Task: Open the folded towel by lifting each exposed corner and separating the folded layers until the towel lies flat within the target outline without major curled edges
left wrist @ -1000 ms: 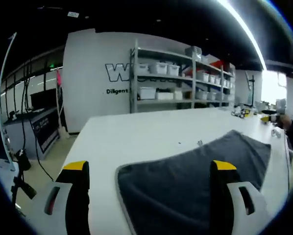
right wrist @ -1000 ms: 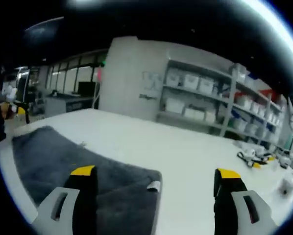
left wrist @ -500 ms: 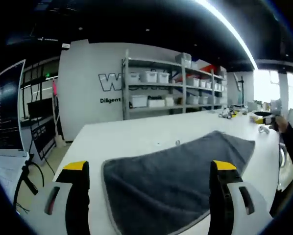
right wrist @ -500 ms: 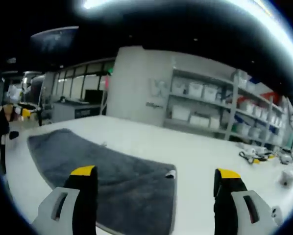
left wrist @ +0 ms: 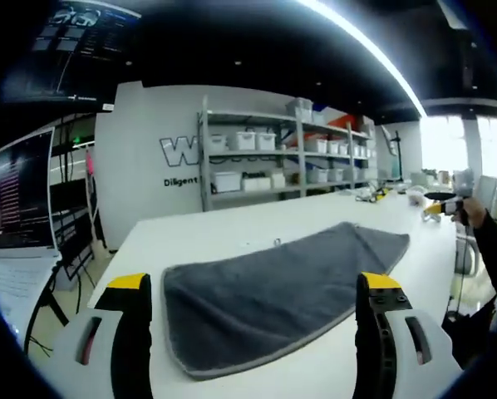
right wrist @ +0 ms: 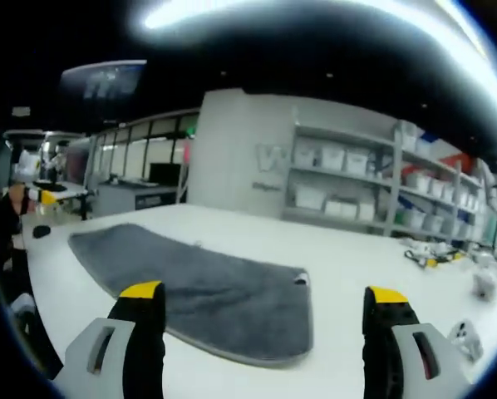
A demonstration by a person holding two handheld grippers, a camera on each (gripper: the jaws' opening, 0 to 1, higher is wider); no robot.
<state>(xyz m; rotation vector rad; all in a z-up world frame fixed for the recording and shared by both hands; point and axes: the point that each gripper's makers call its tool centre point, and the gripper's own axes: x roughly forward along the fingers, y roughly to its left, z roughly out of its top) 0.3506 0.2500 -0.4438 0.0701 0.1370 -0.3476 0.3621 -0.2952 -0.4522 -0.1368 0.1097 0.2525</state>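
Left gripper view: the left gripper [left wrist: 253, 287] is held above the near edge of the white table [left wrist: 207, 229], its 2 yellow-tipped jaws spread wide with nothing between them. Between and beyond them the grey towel [left wrist: 273, 283] lies on the table, spread out in a long shape running from the near left toward the far right, where its far end reaches close to the right edge. Its near edge shows a pale hem and sits a little inside the table's near edge. The surface looks mostly smooth; I cannot tell whether any fold remains. A small object [left wrist: 276, 243] sits on the table just behind the towel. At the right edge a person's dark sleeve [left wrist: 491, 245] reaches in. Behind the table stands a shelf [left wrist: 286, 154] with white bins, against a wall [left wrist: 136, 141] with lettering. A monitor [left wrist: 16, 195] stands at the left.

In the right gripper view the right gripper [right wrist: 265, 291] is likewise released, jaws well apart and grasping nothing, over the near edge of the table [right wrist: 356, 258]. The towel [right wrist: 199, 283] stretches from the far left toward the near centre, with a white tag [right wrist: 300, 279] at its far right corner. Small items [right wrist: 427, 258] lie toward the table's far right corner. The shelf [right wrist: 356, 187] stands behind.
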